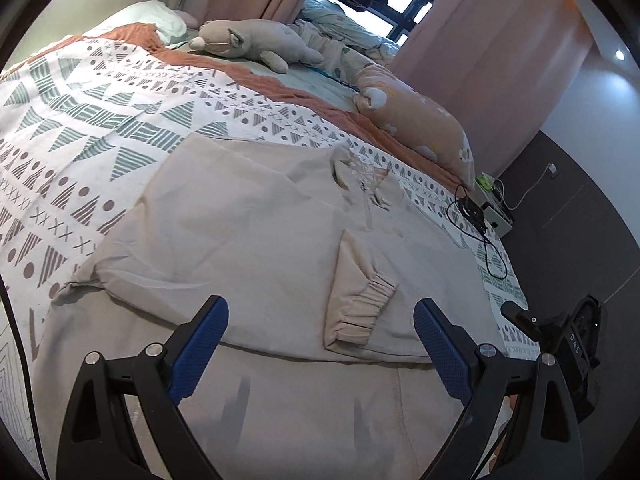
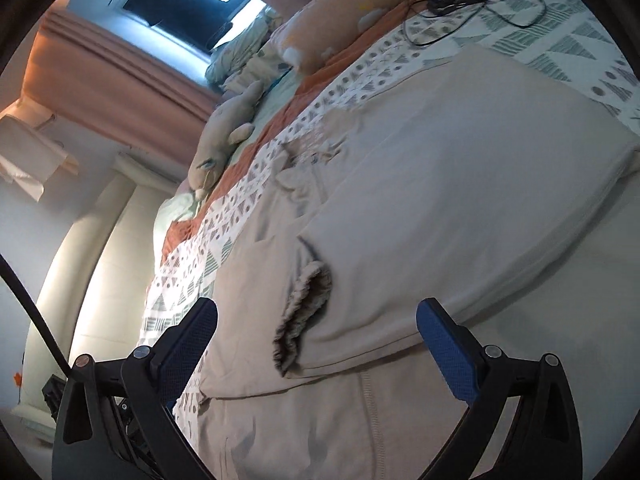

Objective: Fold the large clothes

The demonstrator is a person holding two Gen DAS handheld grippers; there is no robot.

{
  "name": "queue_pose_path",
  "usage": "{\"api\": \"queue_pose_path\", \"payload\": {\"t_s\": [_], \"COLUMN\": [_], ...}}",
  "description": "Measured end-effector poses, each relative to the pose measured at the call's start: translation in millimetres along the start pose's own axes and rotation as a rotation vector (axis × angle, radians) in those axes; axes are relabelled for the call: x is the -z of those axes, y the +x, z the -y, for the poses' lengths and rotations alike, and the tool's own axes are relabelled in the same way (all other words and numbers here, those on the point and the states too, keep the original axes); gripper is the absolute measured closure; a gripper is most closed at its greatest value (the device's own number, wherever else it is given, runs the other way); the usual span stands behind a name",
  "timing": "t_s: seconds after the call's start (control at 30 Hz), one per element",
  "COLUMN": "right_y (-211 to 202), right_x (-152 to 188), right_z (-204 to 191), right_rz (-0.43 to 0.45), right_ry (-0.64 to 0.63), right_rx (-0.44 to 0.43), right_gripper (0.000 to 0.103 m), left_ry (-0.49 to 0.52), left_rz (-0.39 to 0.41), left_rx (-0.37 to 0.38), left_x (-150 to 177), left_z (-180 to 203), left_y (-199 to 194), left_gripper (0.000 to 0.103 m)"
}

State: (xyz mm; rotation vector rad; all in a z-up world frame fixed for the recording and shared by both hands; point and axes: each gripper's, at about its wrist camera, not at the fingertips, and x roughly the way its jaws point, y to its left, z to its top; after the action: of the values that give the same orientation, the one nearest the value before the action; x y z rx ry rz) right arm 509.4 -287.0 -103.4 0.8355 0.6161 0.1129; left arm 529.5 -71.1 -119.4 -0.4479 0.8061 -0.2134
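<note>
My bed is covered by a white bedspread [image 1: 80, 128] printed with green and brown triangles, dots and crosses, with an orange band [image 1: 256, 80] along its far edge. A grey plush animal [image 1: 256, 42] lies past that band, an orange pillow [image 1: 420, 120] to its right. A black cable [image 1: 480, 232] loops near the bed's corner, pink curtains [image 1: 492, 40] behind

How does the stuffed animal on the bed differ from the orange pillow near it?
The stuffed animal is plain grey-beige, while the orange pillow has a pattern of pale shapes. The stuffed animal has a snout, ears and stubby limbs; the pillow is a smooth, plump block. The stuffed animal lies on the pale green sheet beyond the patterned blanket, while the pillow rests at the blanket's orange edge, toward the side of the bed. Both lie soft and untouched, beyond the beige garment.
</note>
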Motion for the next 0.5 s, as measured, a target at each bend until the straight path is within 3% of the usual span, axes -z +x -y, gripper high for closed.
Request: {"api": "queue_pose_path", "payload": {"t_s": [0.1, 0.2, 0.33, 0.5], "right_y": [-22, -46, -73, -95], "right_x": [1, -4, -13, -18], "right_z": [37, 72, 115, 147], "right_rz": [0.041, 0.081, 0.122, 0.144], "right_ry": [0.083, 0.175, 0.303, 0.381], "right_rx": [0.047, 0.094, 0.129, 0.131], "right_gripper": [0.005, 0.023, 0.036, 0.042], "left_ry": [0.051, 0.097, 0.137, 0.2], "left_rz": [-0.026, -0.058, -0.108, -0.168], "left_rx": [0.008, -0.002, -0.012, -0.064], "left_x": [5, 12, 18, 31], "left_z": [25, 45, 63, 74], "left_y": [17, 34, 61, 93], "left_gripper": [0.007, 0.007, 0.007, 0.007]}}
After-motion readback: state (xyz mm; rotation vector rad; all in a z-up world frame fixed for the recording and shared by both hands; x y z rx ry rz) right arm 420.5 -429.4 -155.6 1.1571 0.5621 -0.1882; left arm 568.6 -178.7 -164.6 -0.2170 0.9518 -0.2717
